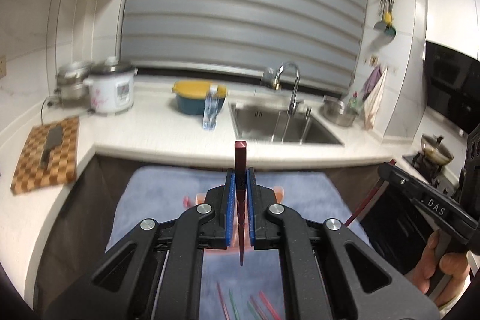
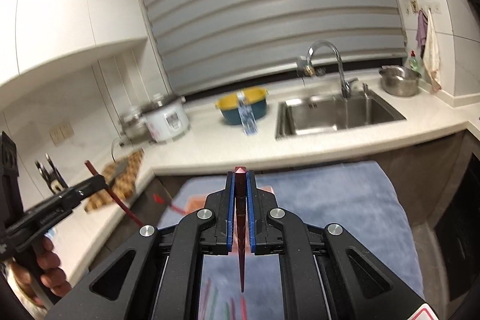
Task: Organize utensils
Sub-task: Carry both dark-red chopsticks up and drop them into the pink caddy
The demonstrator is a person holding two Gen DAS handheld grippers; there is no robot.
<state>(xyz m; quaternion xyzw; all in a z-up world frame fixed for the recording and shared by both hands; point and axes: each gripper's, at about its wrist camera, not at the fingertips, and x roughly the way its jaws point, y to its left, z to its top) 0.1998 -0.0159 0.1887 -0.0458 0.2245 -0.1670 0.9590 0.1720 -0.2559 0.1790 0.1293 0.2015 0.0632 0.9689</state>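
Reading "DAS" on the right gripper (image 1: 387, 167), nothing else legible. Each gripper clamps 1 dark red chopstick (image 1: 240, 170); left gripper (image 1: 240, 179) likewise. Loose chopsticks (image 1: 255, 305) lie on the blue towel (image 1: 168, 194) below.

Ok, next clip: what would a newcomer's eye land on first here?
A dark red chopstick pinched upright in the left gripper, and a matching one in the right gripper, both raised over a blue towel. More coloured chopsticks lie on the towel below. Behind, a white counter carries a steel sink and a rice cooker.
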